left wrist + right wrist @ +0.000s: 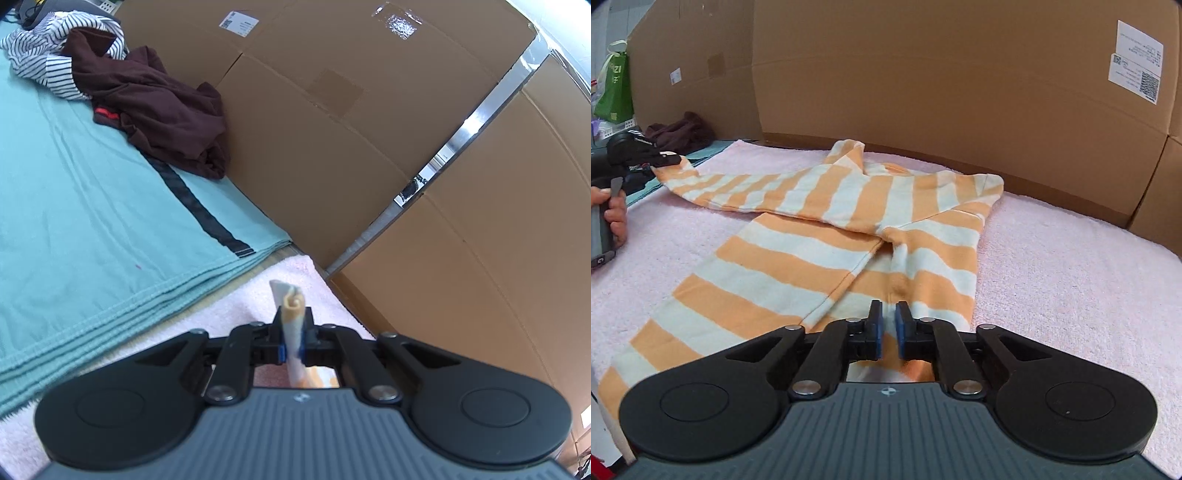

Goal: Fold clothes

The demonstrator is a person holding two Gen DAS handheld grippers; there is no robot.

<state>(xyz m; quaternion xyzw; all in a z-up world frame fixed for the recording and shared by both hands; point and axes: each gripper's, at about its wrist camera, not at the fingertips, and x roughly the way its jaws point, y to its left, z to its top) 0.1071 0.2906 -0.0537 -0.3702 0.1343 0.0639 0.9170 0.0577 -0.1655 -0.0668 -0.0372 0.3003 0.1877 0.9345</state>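
Left gripper point(293, 332) held out at far left, pinching sleeve tip of orange-striped garment point(849, 229) spread on pink towel point(1071, 266), right gripper point(888, 328) near, slightly parted, empty above hem

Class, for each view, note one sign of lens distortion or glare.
Left wrist view: glare flares off the tape on the cardboard wall, and the metal strip bows. Right wrist view: the cardboard box edges curve; lighting on the striped garment is even.
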